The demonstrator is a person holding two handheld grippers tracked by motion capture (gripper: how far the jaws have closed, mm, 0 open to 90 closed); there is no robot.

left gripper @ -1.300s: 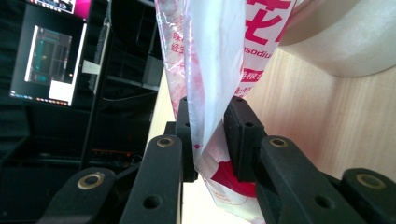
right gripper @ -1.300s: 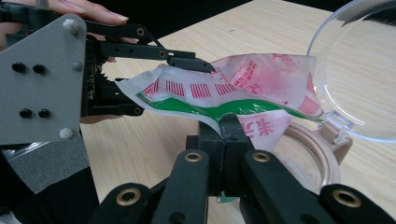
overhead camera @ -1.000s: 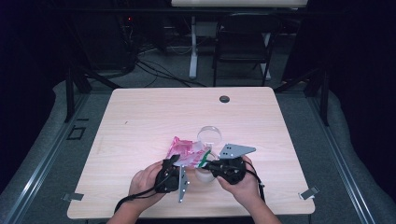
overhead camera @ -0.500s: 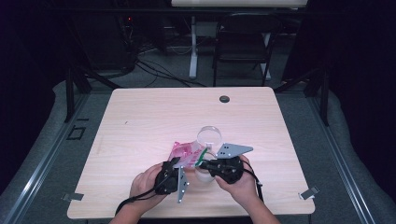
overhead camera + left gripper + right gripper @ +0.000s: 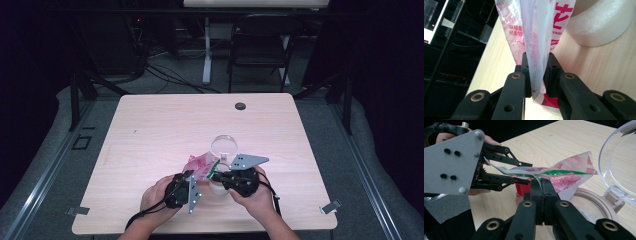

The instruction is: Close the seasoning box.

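A thin plastic bag (image 5: 200,165) with pink and red print and a green strip hangs between both grippers near the table's front edge. In the left gripper view, my left gripper (image 5: 537,65) is pinching a fold of the bag (image 5: 536,30); its jaws have just been closing further on that film. My right gripper (image 5: 543,182) is shut on the bag's edge (image 5: 569,175), facing the left gripper (image 5: 529,173) closely. From above, the left gripper (image 5: 192,176) and right gripper (image 5: 216,176) meet at the bag.
A round pale container (image 5: 594,202) with a clear hinged lid (image 5: 621,170) flipped open stands just behind the bag, its lid (image 5: 224,147) toward the table's middle. A dark grommet (image 5: 240,106) sits at the far edge. A chair and cables lie beyond the table.
The bag looks a little more bunched and closer to the hands than a second ago. Both hands have kept their places.
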